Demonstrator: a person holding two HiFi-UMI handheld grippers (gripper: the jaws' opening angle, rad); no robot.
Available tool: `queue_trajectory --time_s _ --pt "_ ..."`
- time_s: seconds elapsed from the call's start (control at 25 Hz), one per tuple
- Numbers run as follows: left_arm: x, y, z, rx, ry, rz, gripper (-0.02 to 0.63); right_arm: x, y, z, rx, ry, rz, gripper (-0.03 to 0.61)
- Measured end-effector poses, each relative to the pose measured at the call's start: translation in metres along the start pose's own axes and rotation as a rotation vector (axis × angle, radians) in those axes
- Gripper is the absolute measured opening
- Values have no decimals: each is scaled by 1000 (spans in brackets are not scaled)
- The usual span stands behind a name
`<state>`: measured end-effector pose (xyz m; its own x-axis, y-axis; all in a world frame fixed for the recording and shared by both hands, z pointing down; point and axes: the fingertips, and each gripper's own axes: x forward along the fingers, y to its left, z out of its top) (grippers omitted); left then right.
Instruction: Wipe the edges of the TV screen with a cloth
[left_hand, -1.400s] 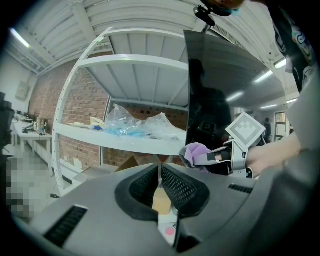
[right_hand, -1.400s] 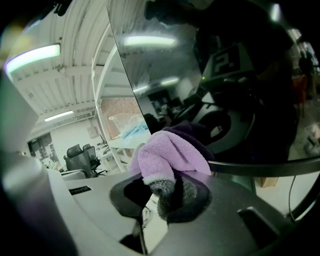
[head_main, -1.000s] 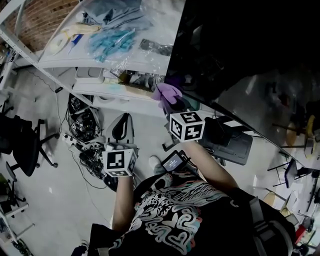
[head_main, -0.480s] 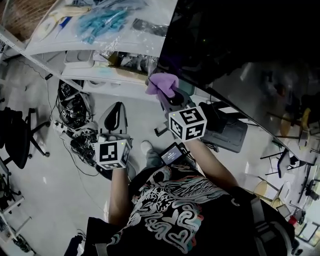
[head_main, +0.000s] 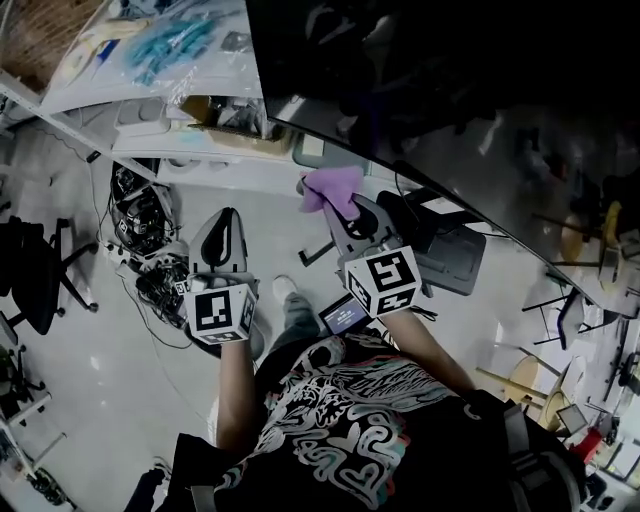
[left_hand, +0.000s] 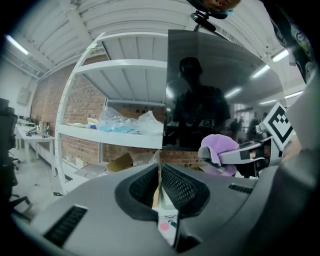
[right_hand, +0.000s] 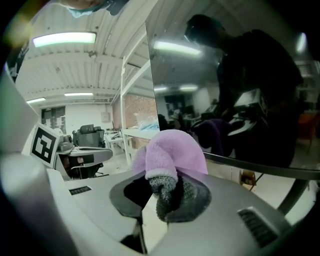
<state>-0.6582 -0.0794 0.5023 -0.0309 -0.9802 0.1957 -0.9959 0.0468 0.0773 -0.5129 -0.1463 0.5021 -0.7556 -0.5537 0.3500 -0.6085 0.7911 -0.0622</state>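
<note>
**Purple cloth held at the lower edge of the TV screen**

The purple cloth (right_hand: 172, 155) is clamped in the right gripper (right_hand: 167, 192). Its jaws are closed on one folded end, and the rest bulges out above them. The cloth covers the jaw tips, so they are hard to make out.

In the head view the cloth (head_main: 333, 187) sits just under the lower edge of the dark TV screen (head_main: 450, 90). No view shows clearly if the cloth touches this edge. The screen is cut off at the top and at the right. Its glass gives only dim reflections.

The left gripper view shows the same cloth (left_hand: 218, 147) from the side, near the bottom corner of the screen (left_hand: 210, 90).

The left gripper (left_hand: 160, 187) has its jaws together with nothing between them. In the head view it (head_main: 222, 235) hangs lower, well apart from the screen, over the floor.

Behind stands a white shelf rack (left_hand: 115, 135) with plastic bags. Their content is too blurred to name.
</note>
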Motion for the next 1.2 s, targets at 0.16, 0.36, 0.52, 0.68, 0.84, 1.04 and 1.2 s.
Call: queue_trajectory --time_s 0.16,0.36,0.52,0.68,0.84,1.04,1.2 --pt "-24 -37 11 20 -20 9 32 -57 -11 2 -17 -46 -23 87" --pt "-56 -87 22 27 -46 29 32 -132 -21 -1 -26 -95 -46 87" --pt "-83 -136 25 42 -59 13 32 -190 -35 -12 -8 -124 -86 87" --pt "-101 -177 26 77 -62 -15 32 -232 -45 -21 -1 -150 -109 87" --pt "-121 -208 32 112 -89 -27 32 -269 -48 -31 3 -156 -126 87" --pt "-138 -220 49 122 -127 -51 32 -284 -45 -35 9 -144 -140 87" --pt "-137 -216 54 123 -134 -78 32 -285 -34 -30 -12 -140 -145 84"
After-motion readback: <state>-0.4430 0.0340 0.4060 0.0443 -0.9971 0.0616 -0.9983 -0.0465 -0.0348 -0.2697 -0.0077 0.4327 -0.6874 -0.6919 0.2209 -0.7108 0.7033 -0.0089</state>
